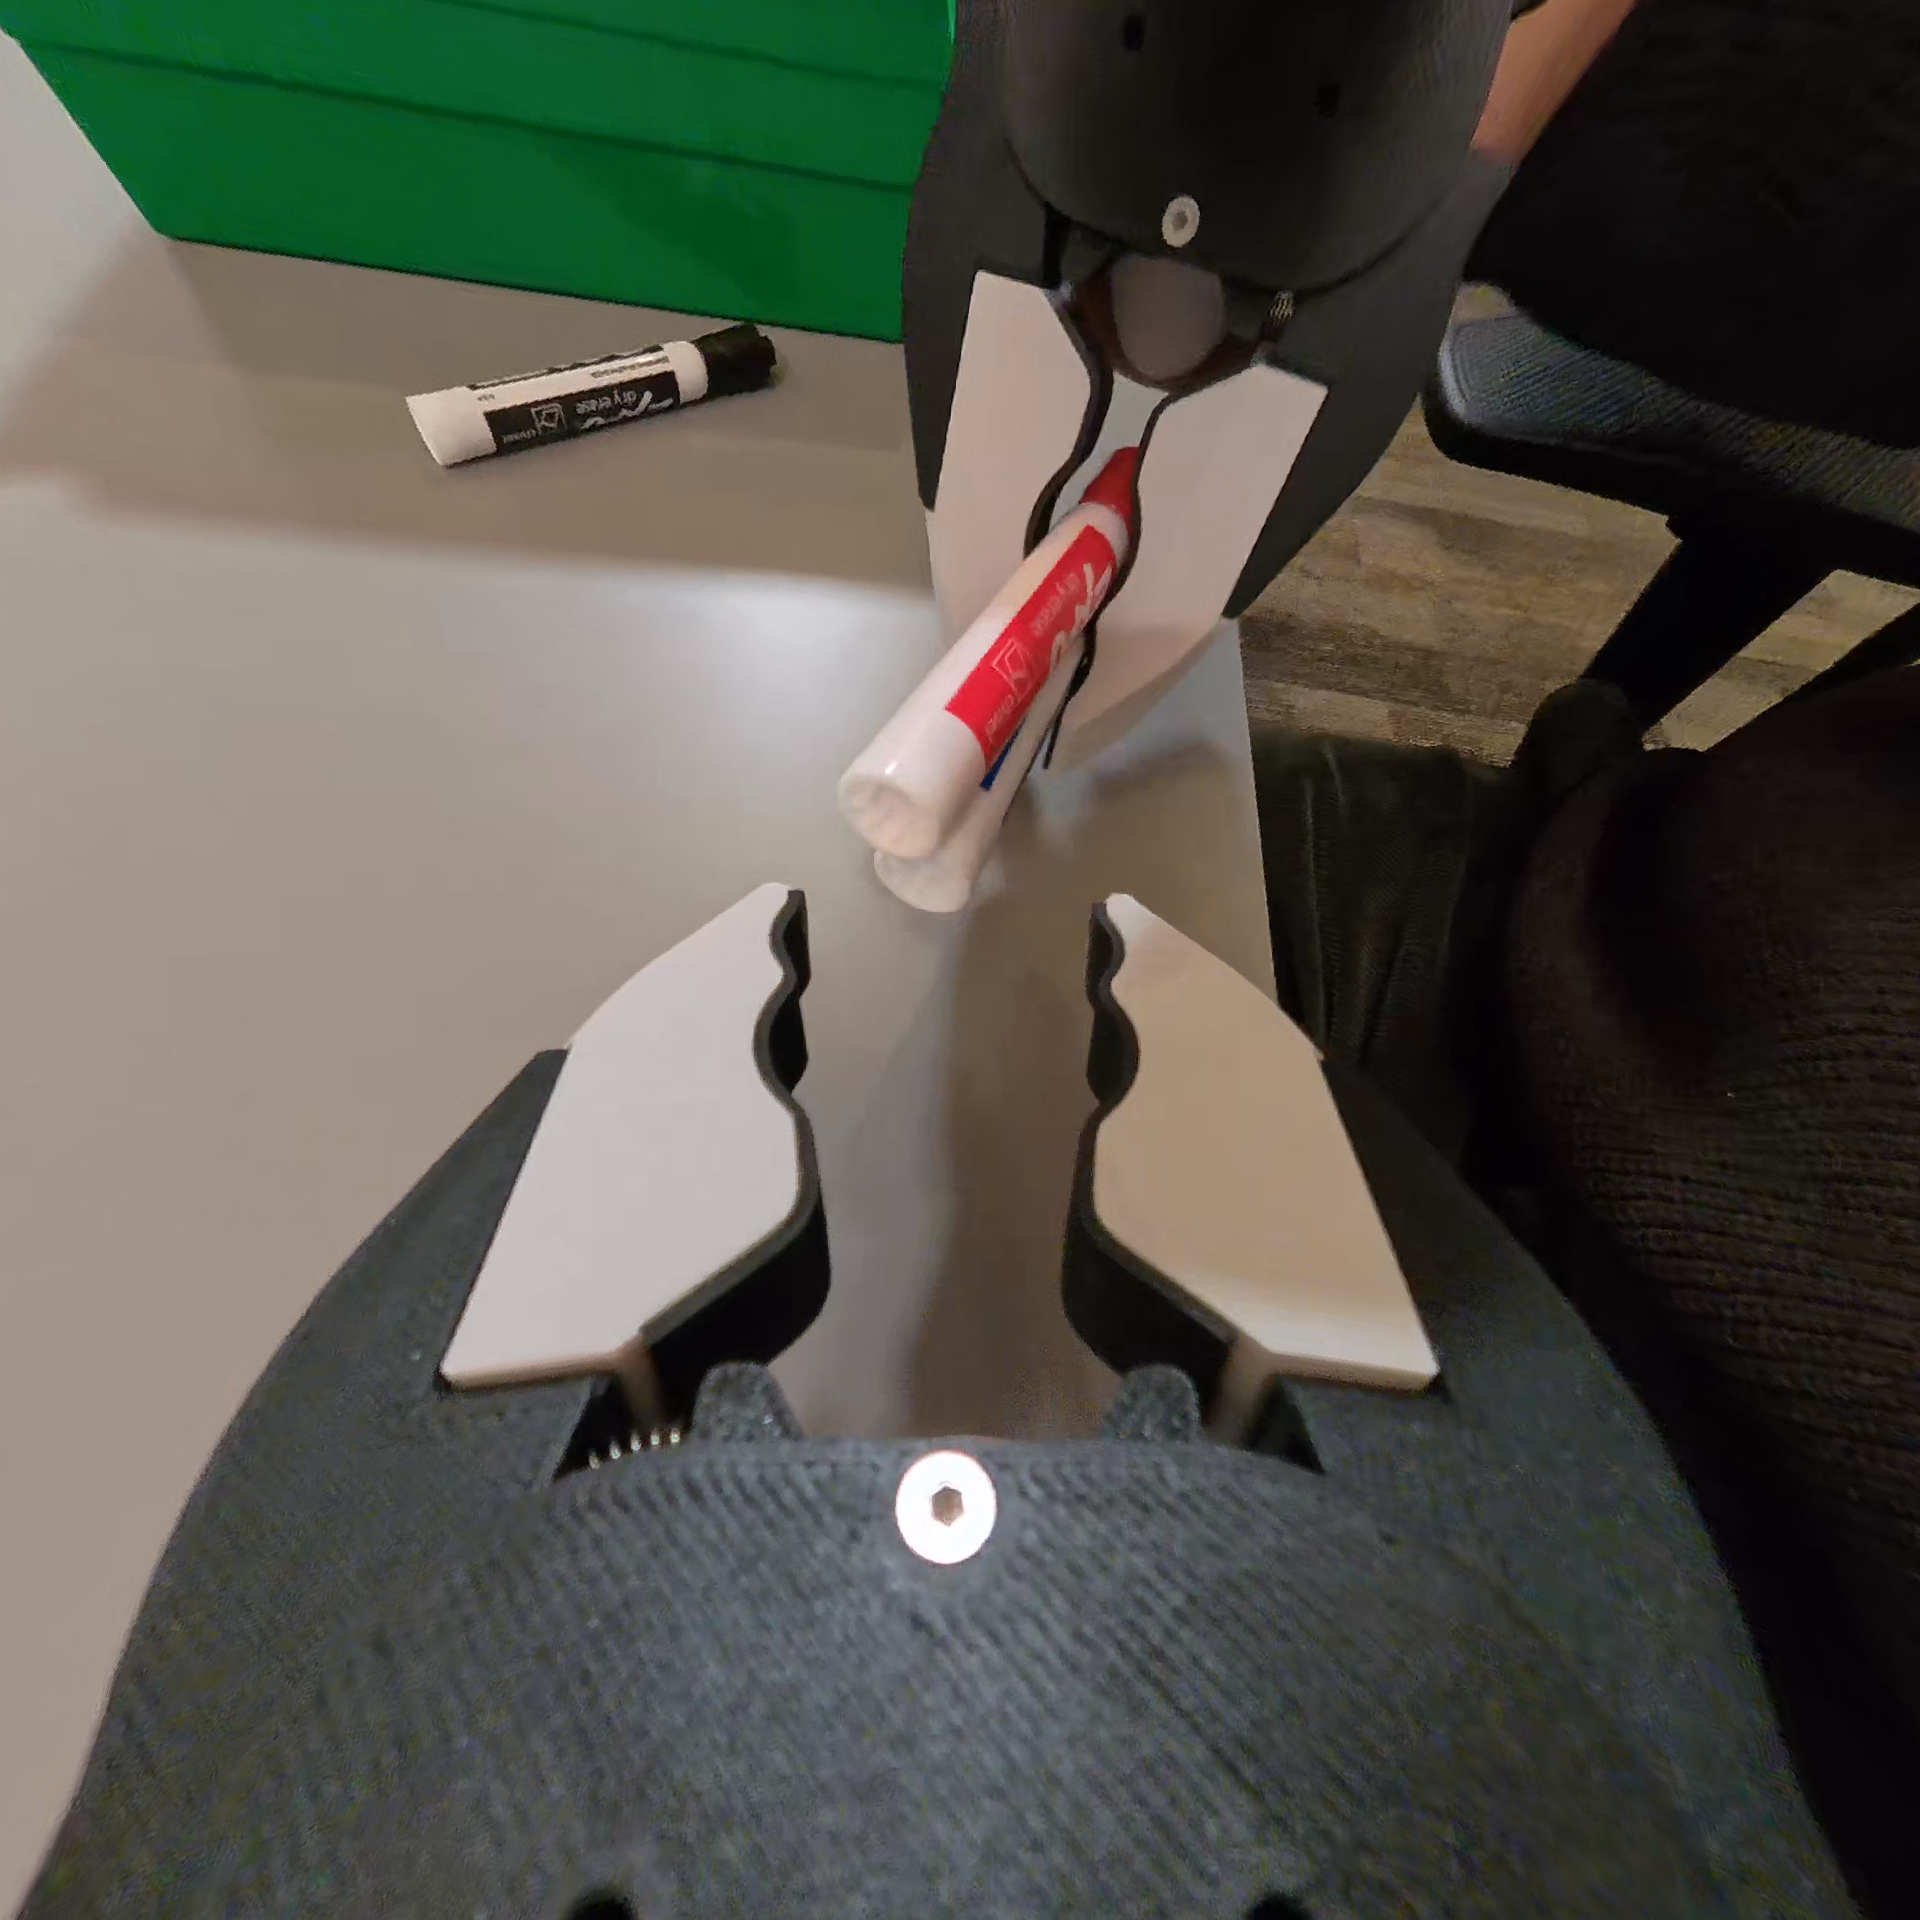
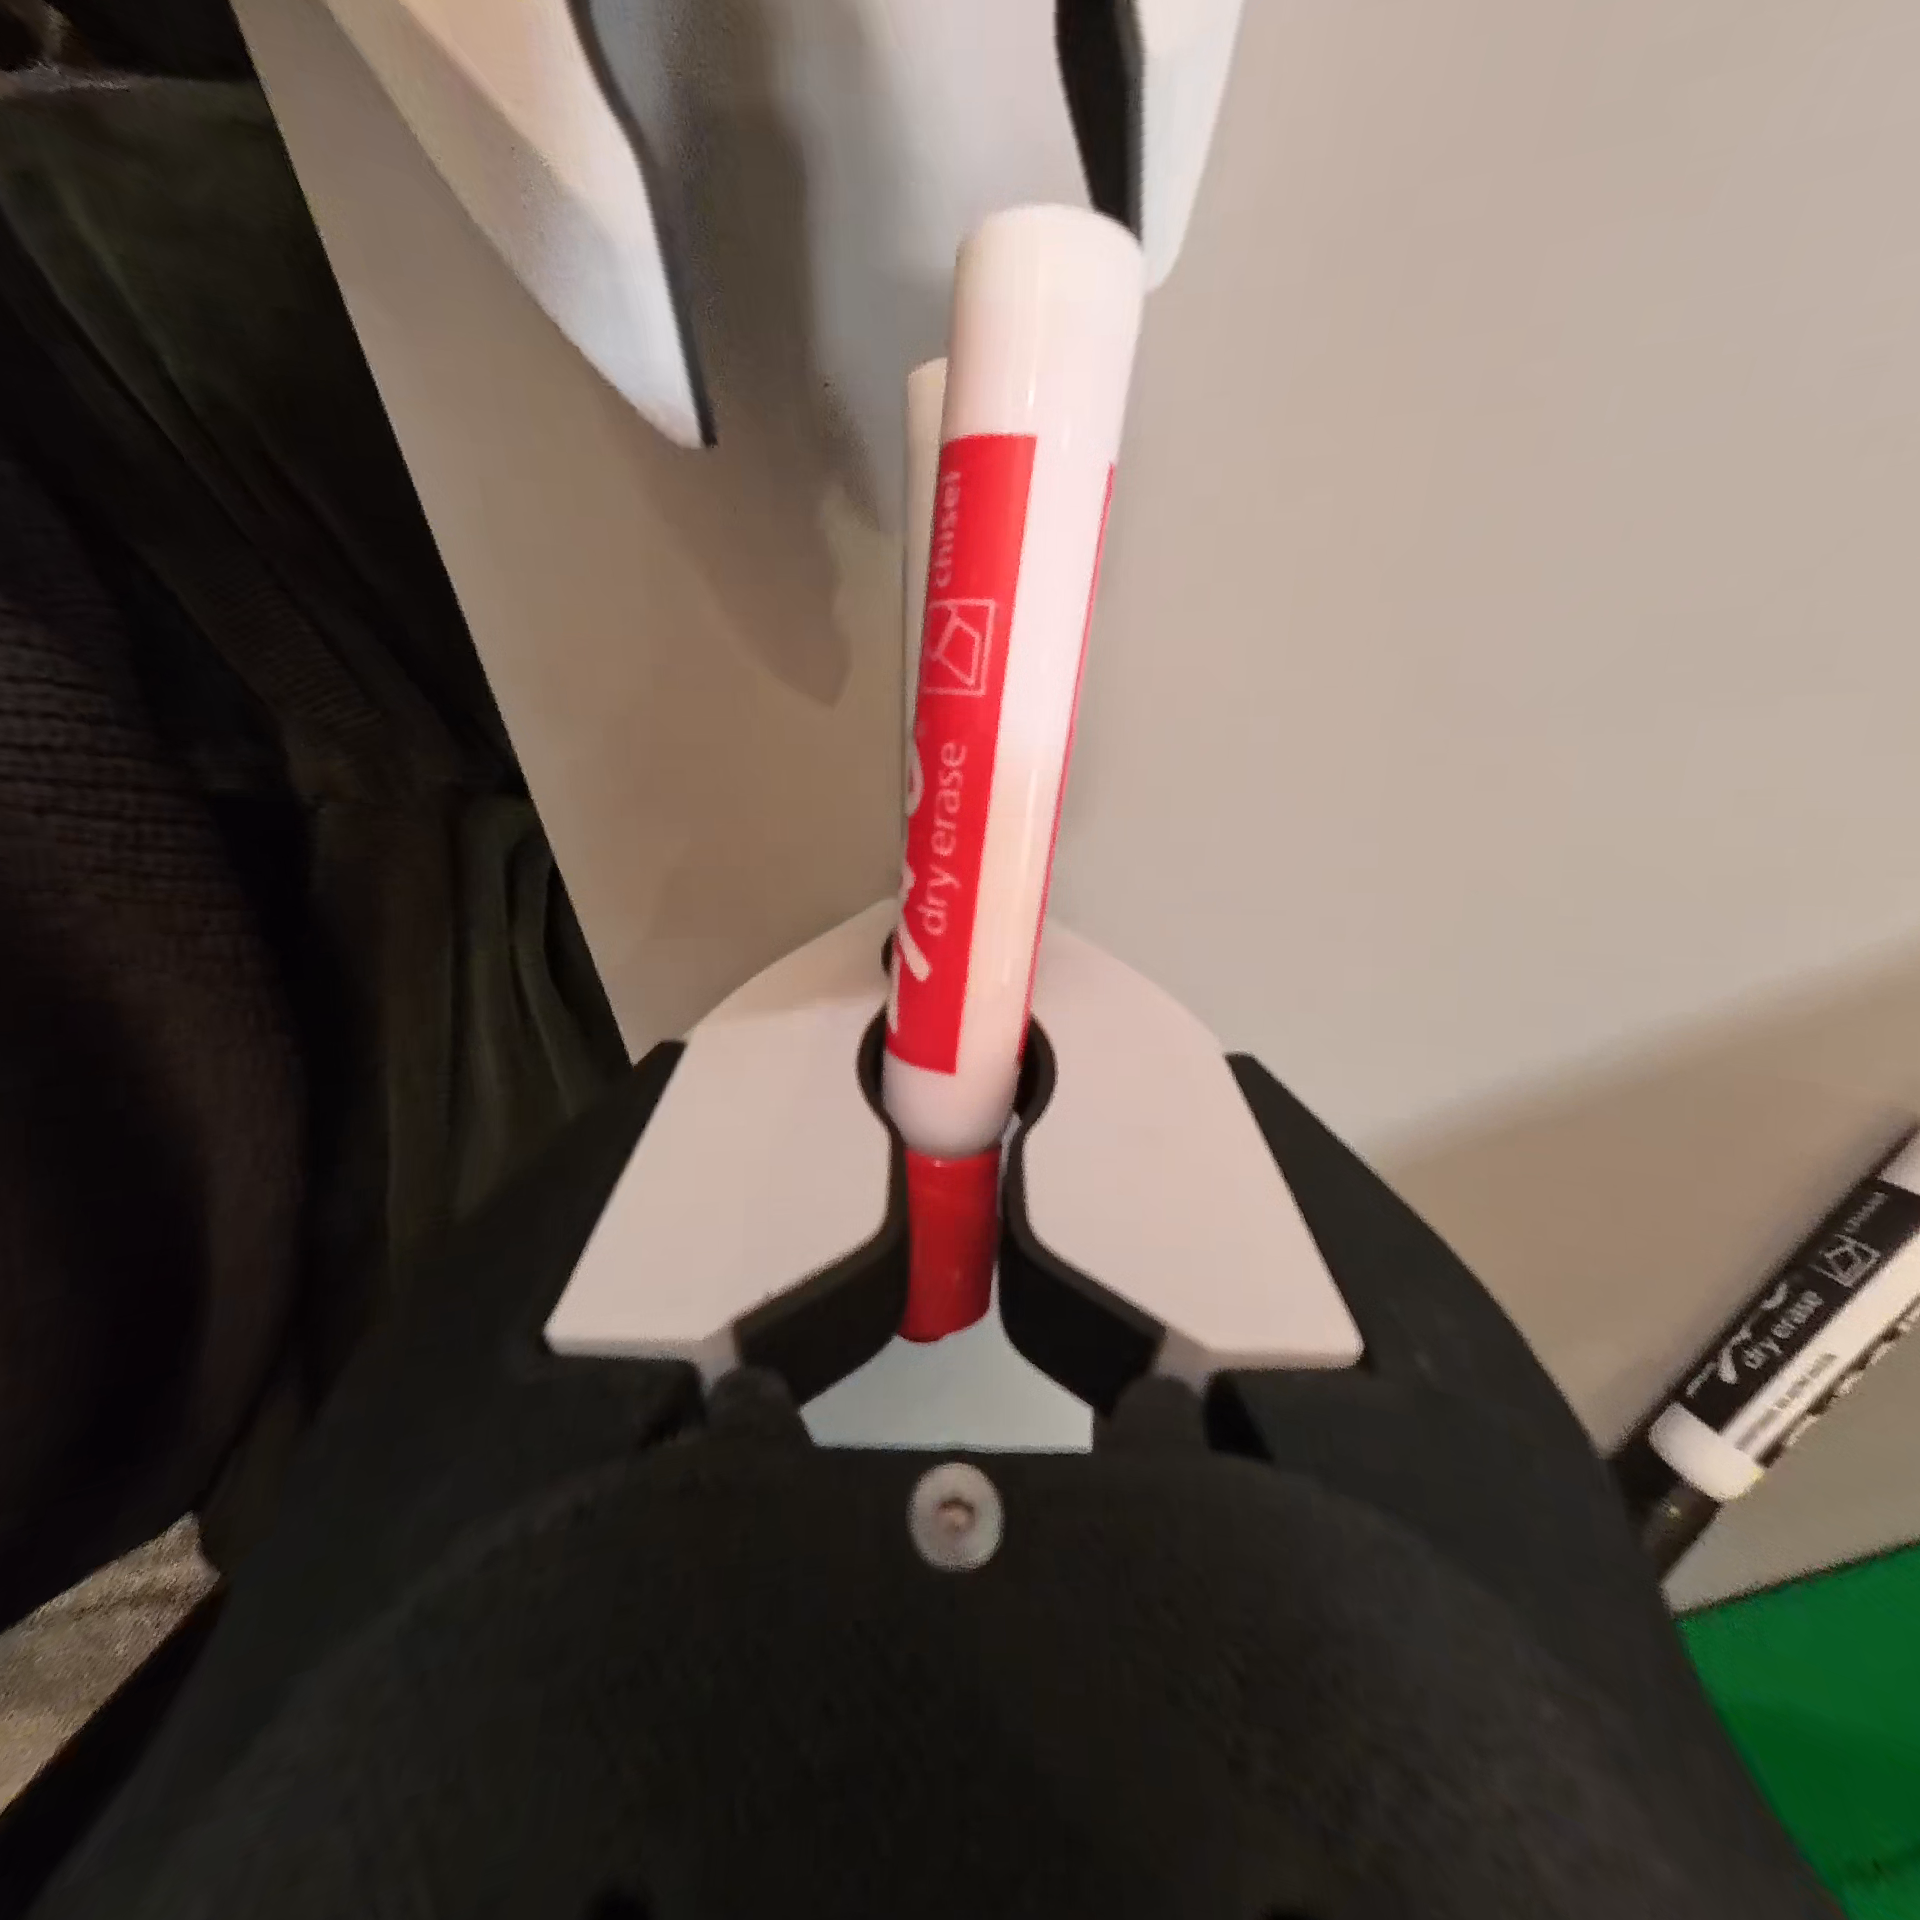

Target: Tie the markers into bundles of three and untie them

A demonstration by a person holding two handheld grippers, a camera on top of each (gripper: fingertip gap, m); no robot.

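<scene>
The left gripper [image 1: 948,914], nearest the lens, stands with its jaws spread and nothing between them, hovering just short of the butt ends of two markers. Facing it, the right gripper [image 2: 951,971] is clamped on a red dry-erase marker [image 2: 987,665], cap end [image 2: 945,1252] back toward its palm, barrel pointing at the left gripper's white fingers [image 2: 582,197]. A second marker [image 1: 935,868] lies tight under the red one; a sliver of blue shows on it. Farther off on the grey table [image 1: 312,779] lies a black dry-erase marker [image 1: 582,400], apart from the pair, near a green box [image 1: 520,145].
</scene>
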